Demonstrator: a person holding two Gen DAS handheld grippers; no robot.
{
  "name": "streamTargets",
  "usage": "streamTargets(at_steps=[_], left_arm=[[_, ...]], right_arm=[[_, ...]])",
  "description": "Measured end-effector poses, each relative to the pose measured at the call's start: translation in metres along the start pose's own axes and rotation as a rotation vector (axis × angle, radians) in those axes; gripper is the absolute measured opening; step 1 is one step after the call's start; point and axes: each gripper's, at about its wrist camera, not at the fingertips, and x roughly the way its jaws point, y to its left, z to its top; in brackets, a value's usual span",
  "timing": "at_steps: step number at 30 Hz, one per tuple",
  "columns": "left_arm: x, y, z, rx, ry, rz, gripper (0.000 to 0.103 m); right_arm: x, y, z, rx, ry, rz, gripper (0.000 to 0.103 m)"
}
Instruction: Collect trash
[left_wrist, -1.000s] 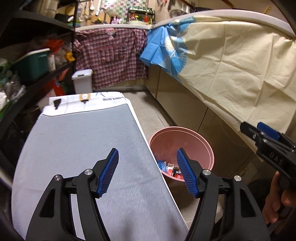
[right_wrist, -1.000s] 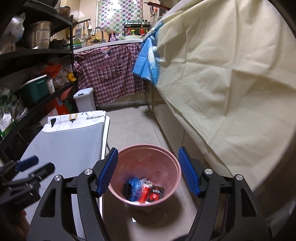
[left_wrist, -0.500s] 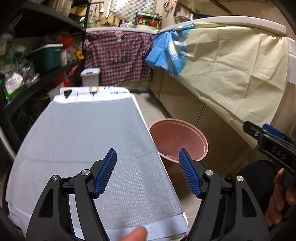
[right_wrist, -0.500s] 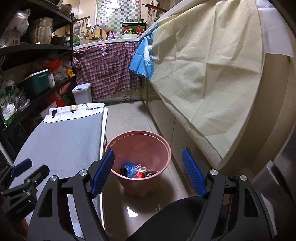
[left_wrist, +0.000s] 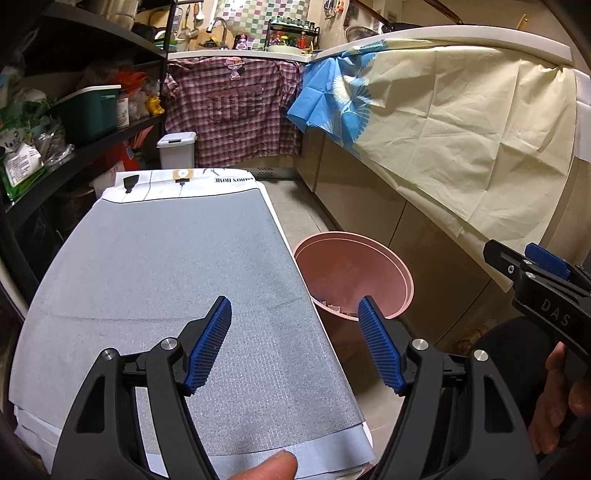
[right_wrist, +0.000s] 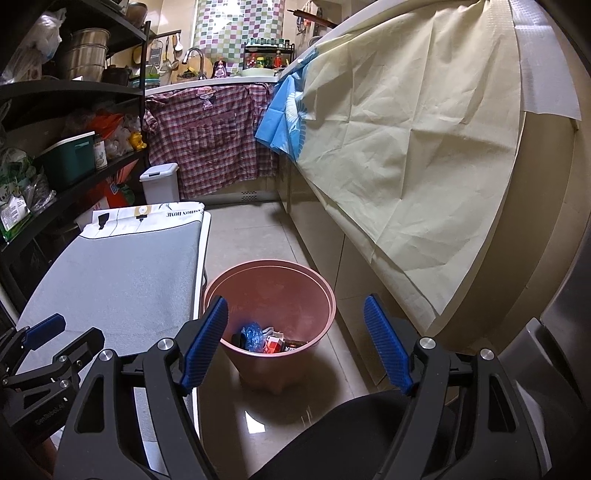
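Now held both sets of jaws released and empty: left gripper (left_wrist: 295, 347) over grey desk (left_wrist: 166, 266); right gripper (right_wrist: 295, 343) above pink bin (right_wrist: 269, 291), trash (right_wrist: 266, 339) inside, at twelve o'clock.

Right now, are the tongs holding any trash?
No. Both the left tongs and right tongs are open and empty; the trash lies in the pink bin.

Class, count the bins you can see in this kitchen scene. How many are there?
2. A pink bin stands on the floor beside the grey-topped table; a small white lidded bin stands farther back, under the checked shirt.
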Motion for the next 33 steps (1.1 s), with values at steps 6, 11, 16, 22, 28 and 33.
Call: streamTargets(at_steps=[6,11,16,22,28,33], left_arm=[[-0.0005,-0.0013,0.0012,0.005,-0.005,-0.008,0.07],[-0.0004,-0.0028,0.0015,0.004,-0.004,-0.015,0.07],[-0.0003,-0.004,0.0012,0.005,-0.005,-0.017,0.07],[-0.0004,-0.0039,0.0008,0.006,-0.003,-0.019,0.07],[0.0001,-0.0062,0.0013,0.008,-0.005,-0.021,0.07],[-0.0001,-0.0086,0.0017,0.012,-0.007,-0.024,0.07]], right_arm=[[0.0004,0.0008,0.0001,-0.002,0.001,-0.001,0.075],[0.0003,0.0008,0.0002,-0.001,0.002,0.0,0.076],[0.0013,0.0009,0.0,-0.004,0.001,-0.001,0.076],[0.0008,0.0011,0.0003,-0.002,0.002,0.0,0.076],[0.0008,0.0008,0.0005,-0.002,0.002,0.0,0.076],[0.0009,0.0008,0.0005,-0.002,0.002,-0.001,0.076]])
